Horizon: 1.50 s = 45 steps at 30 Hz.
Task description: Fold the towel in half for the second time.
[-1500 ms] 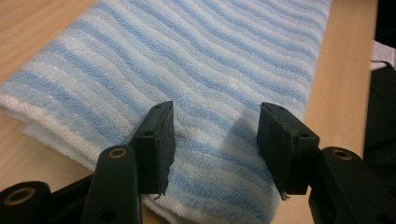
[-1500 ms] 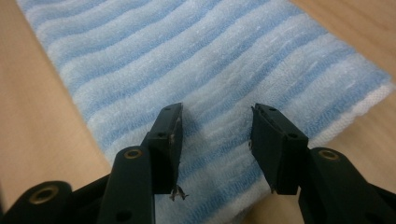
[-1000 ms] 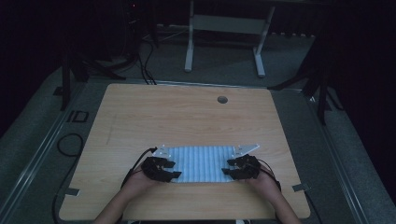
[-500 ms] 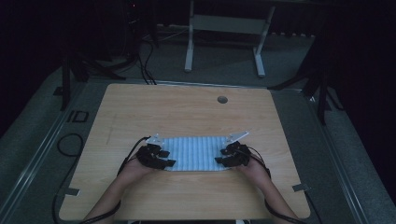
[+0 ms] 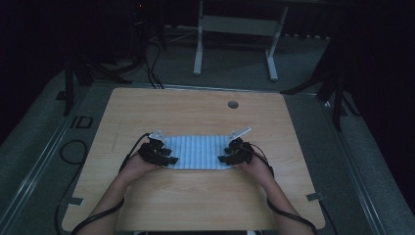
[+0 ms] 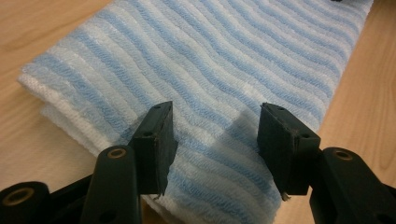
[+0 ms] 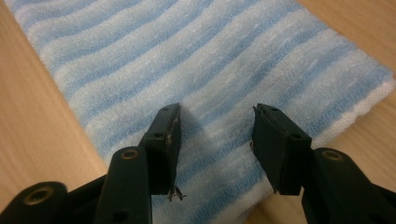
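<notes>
1. High view: the towel (image 5: 199,152) lies folded on the table (image 5: 195,200), near the person's edge. The left gripper (image 5: 169,159) sits at the towel's left end, the right gripper (image 5: 224,158) at its right end.
2. Left gripper view: jaws parted over the towel (image 6: 210,70), clasping nothing.
3. Right gripper view: jaws parted above the towel (image 7: 196,60), unclenched.

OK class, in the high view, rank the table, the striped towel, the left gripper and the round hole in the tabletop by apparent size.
1. table
2. striped towel
3. left gripper, clearly smaller than the towel
4. round hole, smallest
</notes>
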### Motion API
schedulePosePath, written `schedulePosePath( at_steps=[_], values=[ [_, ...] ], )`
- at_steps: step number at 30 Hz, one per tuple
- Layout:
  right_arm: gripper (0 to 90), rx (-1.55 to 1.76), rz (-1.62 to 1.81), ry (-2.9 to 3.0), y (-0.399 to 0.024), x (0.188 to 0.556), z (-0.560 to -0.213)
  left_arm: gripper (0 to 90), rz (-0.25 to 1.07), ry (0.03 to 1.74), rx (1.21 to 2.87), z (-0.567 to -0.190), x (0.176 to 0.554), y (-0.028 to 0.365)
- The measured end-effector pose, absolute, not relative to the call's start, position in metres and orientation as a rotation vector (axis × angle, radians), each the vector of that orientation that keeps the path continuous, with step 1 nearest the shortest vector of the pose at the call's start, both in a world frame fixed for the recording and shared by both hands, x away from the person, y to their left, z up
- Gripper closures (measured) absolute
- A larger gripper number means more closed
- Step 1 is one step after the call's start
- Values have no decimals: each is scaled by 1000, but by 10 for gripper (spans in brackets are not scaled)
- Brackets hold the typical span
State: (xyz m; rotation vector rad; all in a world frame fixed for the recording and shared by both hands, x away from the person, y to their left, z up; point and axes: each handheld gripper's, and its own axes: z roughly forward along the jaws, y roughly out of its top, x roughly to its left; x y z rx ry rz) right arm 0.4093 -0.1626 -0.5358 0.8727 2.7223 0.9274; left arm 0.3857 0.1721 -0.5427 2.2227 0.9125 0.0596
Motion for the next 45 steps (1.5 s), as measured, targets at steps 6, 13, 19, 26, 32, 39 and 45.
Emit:
schedulePosePath(
  at_steps=[6,13,19,26,32,39,45],
  values=[
    [503,882,915,2741,-155,423,-535,456,78,943,2231,-541,397,176],
    [490,909,922,2741,-150,432,-535,456,78,964,2207,-542,404,181],
    [386,911,957,2741,-153,428,-531,388,103,961,2152,-536,395,186],
    [207,955,1046,2718,-166,420,-530,253,146,942,2109,-536,376,187],
    [137,922,1071,2683,-178,411,-533,112,164,953,2099,-539,364,188],
    [121,914,1140,2579,-193,402,-532,76,211,988,2058,-538,351,197],
    [119,909,1168,2537,-208,393,-531,76,227,993,2052,-540,337,210]
  ],
)
